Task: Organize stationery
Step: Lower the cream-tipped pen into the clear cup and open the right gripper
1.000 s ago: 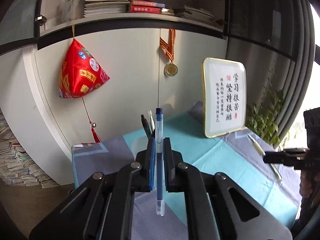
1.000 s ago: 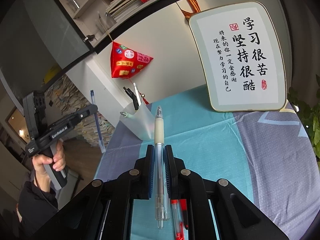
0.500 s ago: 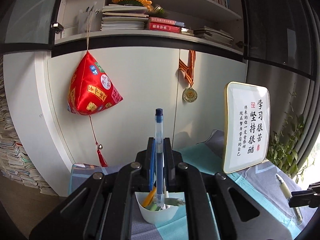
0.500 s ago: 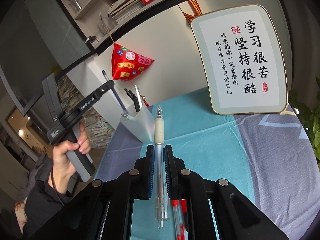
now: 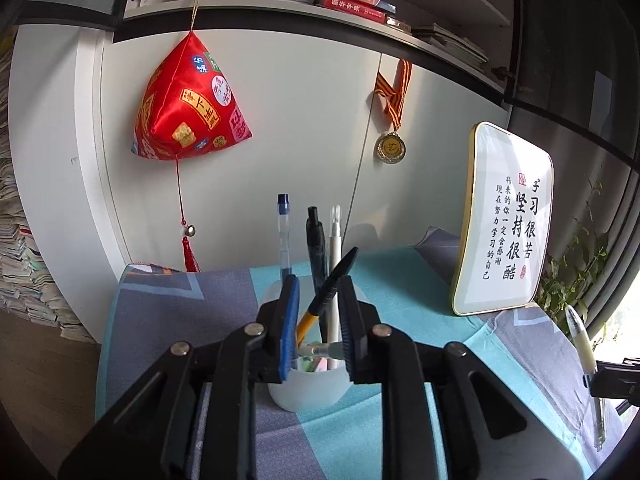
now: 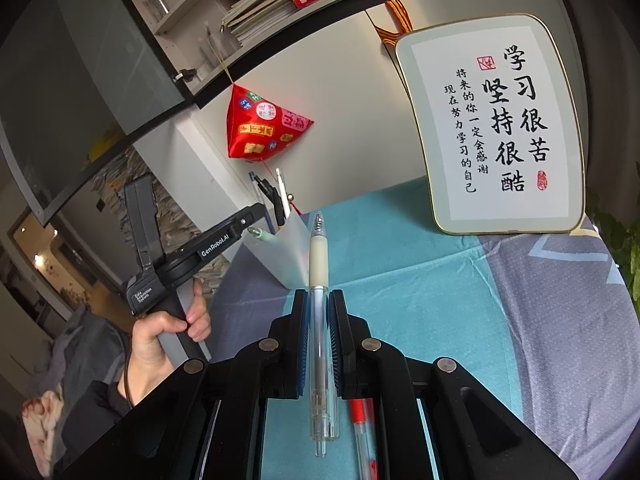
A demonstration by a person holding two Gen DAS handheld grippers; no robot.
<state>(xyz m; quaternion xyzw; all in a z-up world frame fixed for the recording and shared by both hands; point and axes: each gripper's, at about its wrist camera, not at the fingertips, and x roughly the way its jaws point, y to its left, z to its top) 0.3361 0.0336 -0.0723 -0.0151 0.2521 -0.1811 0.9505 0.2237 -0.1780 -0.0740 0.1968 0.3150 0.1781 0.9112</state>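
Observation:
My left gripper [image 5: 318, 300] hovers just over a translucent white pen cup [image 5: 308, 388], and its jaws are opening with nothing pressed between the pads. A blue-capped clear pen [image 5: 283, 232] stands loose in the cup beside a black pen [image 5: 316, 240], a white pen [image 5: 334, 236] and a yellow-barrelled pen [image 5: 320, 304]. My right gripper [image 6: 319, 300] is shut on a clear pen with a cream grip [image 6: 319, 264], held above the tablecloth. In the right wrist view the left gripper [image 6: 256, 212] sits at the cup [image 6: 280, 252], held by a hand [image 6: 160, 332]. A red pen [image 6: 362, 420] lies under the right gripper.
A framed calligraphy plaque [image 5: 506, 220] leans at the table's back right, with a leafy plant [image 5: 576, 276] beside it. A red pouch [image 5: 188, 104] and a medal [image 5: 390, 146] hang on the white cabinet. Book stacks [image 5: 20, 264] stand left of the table.
The left gripper sank onto the cup, its jaws parted, and the blue pen it held now stands in the cup. The right gripper kept still with its pen.

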